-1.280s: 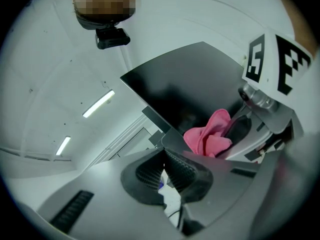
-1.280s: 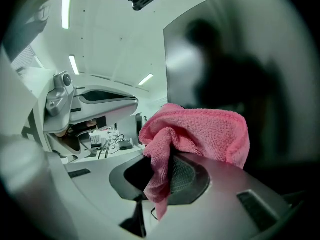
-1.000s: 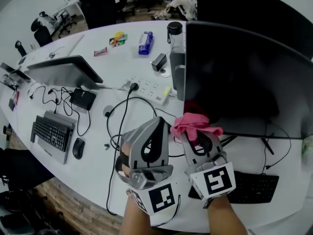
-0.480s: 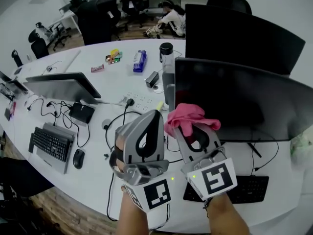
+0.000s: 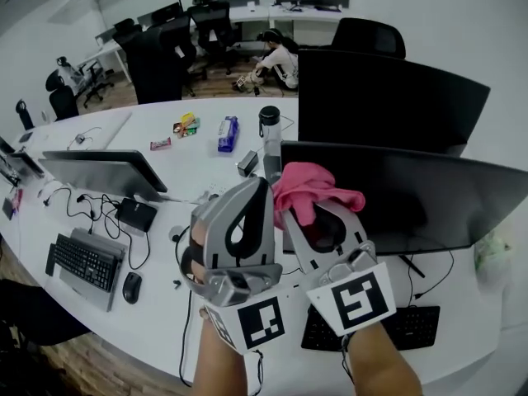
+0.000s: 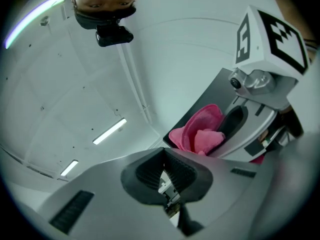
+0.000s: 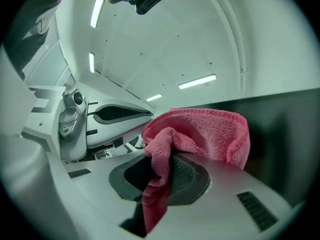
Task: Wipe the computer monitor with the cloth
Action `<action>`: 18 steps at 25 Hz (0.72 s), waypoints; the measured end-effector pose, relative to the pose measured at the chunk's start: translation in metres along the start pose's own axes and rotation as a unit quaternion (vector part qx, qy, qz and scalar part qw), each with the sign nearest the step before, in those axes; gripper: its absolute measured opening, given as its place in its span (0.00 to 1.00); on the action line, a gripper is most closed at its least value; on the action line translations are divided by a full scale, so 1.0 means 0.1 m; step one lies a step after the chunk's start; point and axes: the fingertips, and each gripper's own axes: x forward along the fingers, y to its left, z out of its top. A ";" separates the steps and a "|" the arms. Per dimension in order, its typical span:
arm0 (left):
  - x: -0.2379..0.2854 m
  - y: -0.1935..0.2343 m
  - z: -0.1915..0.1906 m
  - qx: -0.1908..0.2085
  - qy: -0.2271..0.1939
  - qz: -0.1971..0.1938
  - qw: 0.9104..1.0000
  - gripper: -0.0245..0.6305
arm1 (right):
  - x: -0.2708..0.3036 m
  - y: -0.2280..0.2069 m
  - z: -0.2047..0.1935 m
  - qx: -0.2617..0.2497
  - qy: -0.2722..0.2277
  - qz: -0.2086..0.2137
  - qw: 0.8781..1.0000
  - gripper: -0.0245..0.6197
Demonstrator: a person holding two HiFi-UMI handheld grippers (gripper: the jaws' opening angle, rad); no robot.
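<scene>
Pink cloth (image 5: 312,190) pinched in right claw (image 7: 167,171); left claw (image 6: 164,176) closed, empty. Shallow pinch could slip against monitor (image 5: 437,196).

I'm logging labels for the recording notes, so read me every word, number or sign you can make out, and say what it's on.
No text can be read anywhere.
Cubes on the left gripper and right gripper: black-and-white square markers, no letters.
Print on the blue packet and yellow packet: too small to read.
Keys of the keyboard: too small to read.
</scene>
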 end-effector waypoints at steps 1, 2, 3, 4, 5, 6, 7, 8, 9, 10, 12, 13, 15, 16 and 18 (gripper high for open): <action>0.02 0.04 0.05 0.000 -0.006 0.004 1.000 0.04 | 0.01 -0.02 0.07 -0.005 -0.003 0.000 1.000 0.14; 0.05 0.08 0.10 0.003 -0.012 0.007 1.000 0.05 | 0.02 -0.04 0.14 -0.012 -0.006 0.000 1.000 0.14; 0.07 0.12 0.15 0.006 -0.017 0.009 1.000 0.05 | 0.03 -0.06 0.21 -0.018 -0.010 -0.001 1.000 0.14; 0.09 0.16 0.19 0.007 -0.021 0.011 1.000 0.05 | 0.04 -0.08 0.28 -0.024 -0.013 -0.002 1.000 0.14; 0.11 0.21 0.23 0.008 -0.026 0.015 1.000 0.05 | 0.05 -0.09 0.34 -0.029 -0.015 -0.004 0.999 0.14; 0.13 0.26 0.26 0.007 -0.030 0.019 0.999 0.05 | 0.06 -0.10 0.40 -0.033 -0.017 -0.005 0.999 0.14; 0.14 0.30 0.29 0.007 -0.033 0.024 0.999 0.05 | 0.07 -0.12 0.45 -0.037 -0.018 -0.005 0.999 0.14; 0.15 0.34 0.31 0.007 -0.036 0.027 0.999 0.05 | 0.08 -0.13 0.50 -0.039 -0.020 -0.005 0.999 0.14; 0.17 0.37 0.34 0.006 -0.038 0.030 0.999 0.05 | 0.09 -0.14 0.55 -0.040 -0.022 -0.005 0.999 0.14; 0.18 0.39 0.38 0.007 -0.042 0.031 0.999 0.05 | 0.09 -0.16 0.58 -0.042 -0.023 -0.004 0.999 0.14; 0.19 0.41 0.43 0.008 -0.048 0.032 0.998 0.05 | 0.09 -0.16 0.62 -0.048 -0.025 -0.005 0.999 0.14; 0.18 0.41 0.45 0.010 -0.050 0.032 0.998 0.05 | 0.08 -0.16 0.63 -0.050 -0.025 -0.005 0.998 0.14; 0.17 0.40 0.48 0.008 -0.052 0.031 0.998 0.05 | 0.05 -0.16 0.64 -0.051 -0.026 -0.006 0.998 0.14; 0.16 0.38 0.49 0.005 -0.052 0.030 0.998 0.05 | 0.03 -0.17 0.64 -0.049 -0.026 -0.008 0.998 0.14; 0.16 0.33 0.52 0.007 -0.053 0.026 0.998 0.05 | -0.02 -0.21 0.64 -0.044 -0.026 -0.014 0.999 0.14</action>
